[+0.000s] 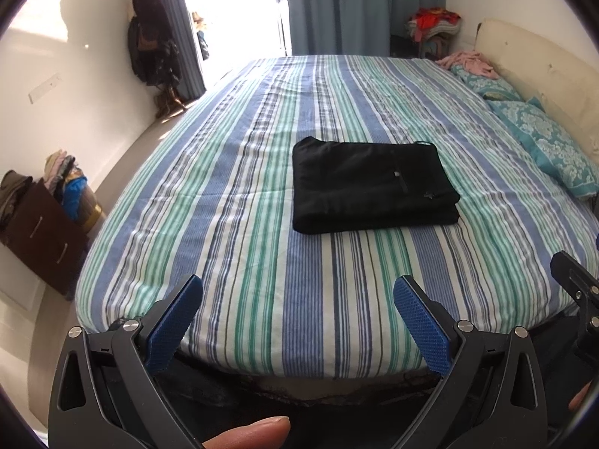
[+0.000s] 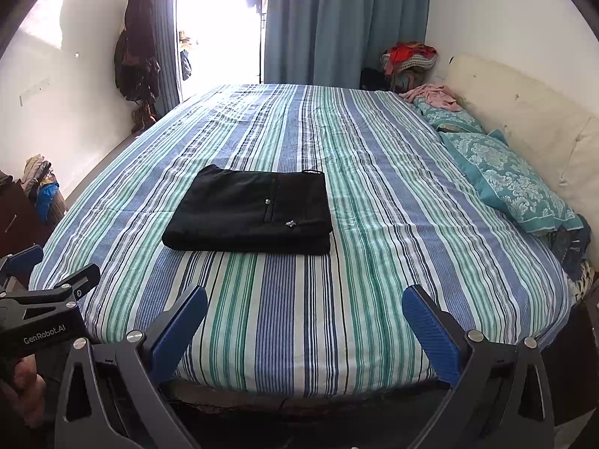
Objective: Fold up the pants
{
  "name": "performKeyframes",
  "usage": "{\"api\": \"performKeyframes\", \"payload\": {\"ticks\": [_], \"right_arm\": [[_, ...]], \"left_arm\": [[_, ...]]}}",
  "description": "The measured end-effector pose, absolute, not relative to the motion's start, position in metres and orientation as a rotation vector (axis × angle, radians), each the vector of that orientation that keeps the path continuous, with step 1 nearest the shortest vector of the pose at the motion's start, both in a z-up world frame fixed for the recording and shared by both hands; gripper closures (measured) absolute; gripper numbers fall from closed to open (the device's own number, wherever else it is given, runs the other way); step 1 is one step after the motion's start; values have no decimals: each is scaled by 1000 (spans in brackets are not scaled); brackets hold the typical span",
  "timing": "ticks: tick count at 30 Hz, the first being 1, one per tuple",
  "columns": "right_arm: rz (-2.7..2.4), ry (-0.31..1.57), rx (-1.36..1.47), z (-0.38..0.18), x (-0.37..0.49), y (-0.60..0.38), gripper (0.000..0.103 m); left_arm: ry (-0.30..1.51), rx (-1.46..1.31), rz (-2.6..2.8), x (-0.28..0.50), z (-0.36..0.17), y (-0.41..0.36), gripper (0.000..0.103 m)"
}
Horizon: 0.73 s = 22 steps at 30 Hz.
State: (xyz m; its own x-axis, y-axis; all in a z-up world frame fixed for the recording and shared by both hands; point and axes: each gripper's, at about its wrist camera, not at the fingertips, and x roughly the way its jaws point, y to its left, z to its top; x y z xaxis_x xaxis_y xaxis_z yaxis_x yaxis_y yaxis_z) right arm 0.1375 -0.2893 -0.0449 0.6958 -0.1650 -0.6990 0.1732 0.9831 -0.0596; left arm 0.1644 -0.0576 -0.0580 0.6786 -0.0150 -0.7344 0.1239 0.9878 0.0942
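Note:
Black pants (image 1: 370, 185) lie folded into a flat rectangle on the striped bed (image 1: 239, 202); they also show in the right wrist view (image 2: 251, 211), left of centre on the bed (image 2: 374, 224). My left gripper (image 1: 297, 299) is open and empty, held above the bed's near edge, well short of the pants. My right gripper (image 2: 304, 307) is open and empty too, at the near edge, to the right of the left one. The left gripper's body shows at the left edge of the right wrist view (image 2: 45, 299).
Teal patterned pillows (image 2: 513, 183) and a pink garment (image 2: 434, 95) lie along the cream headboard (image 2: 524, 112) on the right. A brown drawer unit with clothes (image 1: 41, 220) stands left of the bed. Blue curtains (image 2: 337, 18) and a bright doorway are at the far end.

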Motion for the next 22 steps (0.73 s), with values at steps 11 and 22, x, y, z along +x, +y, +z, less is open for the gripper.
{"api": "performKeyframes", "payload": {"ticks": [11, 22], "right_arm": [[-188, 771, 10, -44, 136, -288, 0], [-185, 777, 9, -45, 136, -286, 0]], "left_arm": [[816, 139, -57, 165, -58, -56, 1], [828, 108, -72, 165, -60, -52, 1]]}}
